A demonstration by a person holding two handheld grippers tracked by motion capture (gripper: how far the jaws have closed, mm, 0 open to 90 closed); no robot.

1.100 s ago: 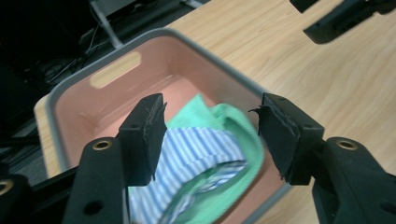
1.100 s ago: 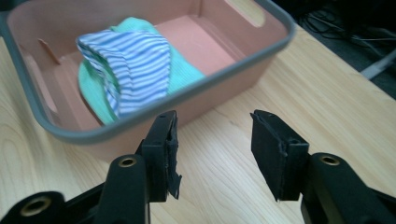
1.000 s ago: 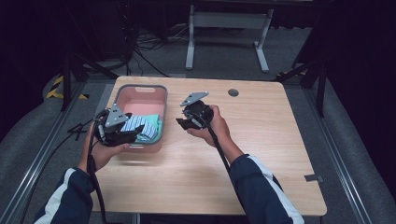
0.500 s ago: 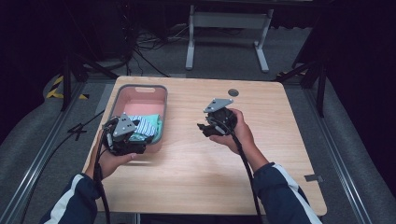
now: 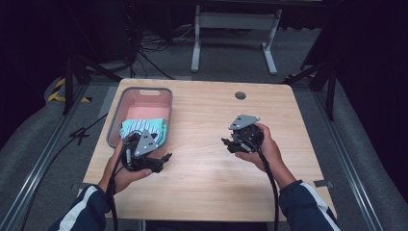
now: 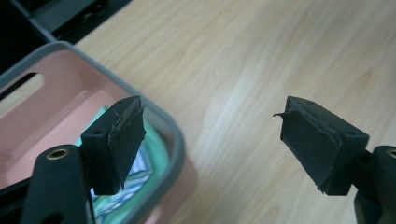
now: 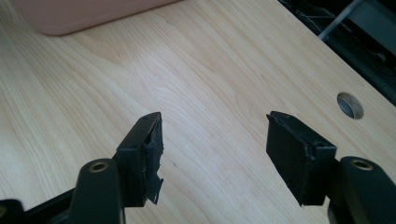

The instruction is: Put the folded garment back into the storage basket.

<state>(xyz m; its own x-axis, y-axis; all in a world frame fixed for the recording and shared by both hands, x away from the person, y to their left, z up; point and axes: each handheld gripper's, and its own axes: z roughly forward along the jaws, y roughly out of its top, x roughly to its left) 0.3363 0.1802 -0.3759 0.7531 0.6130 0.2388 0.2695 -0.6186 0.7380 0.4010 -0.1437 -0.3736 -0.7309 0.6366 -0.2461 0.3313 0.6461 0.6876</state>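
A pink bin with a grey rim (image 5: 168,103) stands on the table's left half. A folded cloth in teal, white and stripes (image 5: 143,128) lies in its near end. My left gripper (image 5: 164,160) hovers just in front of the bin's near right corner, open, nothing between its jaws. From the left gripper view the bin's rim (image 6: 173,135) and the cloth (image 6: 152,156) sit behind the left jaw. My right gripper (image 5: 228,144) is held over the middle of the table, open and empty, pointing left toward the bin (image 7: 84,16).
The wooden table (image 5: 211,192) has a round cable hole (image 5: 240,95) near its far edge, also seen as the hole (image 7: 350,105) in the right gripper view. Beyond the table are a metal stand (image 5: 231,29), cables on the floor and dark surroundings.
Both grippers have pulled back from the bin toward the near side of the table. The left moved off the bin's rim; the right moved rightward and nearer. The cloth stays in the bin.
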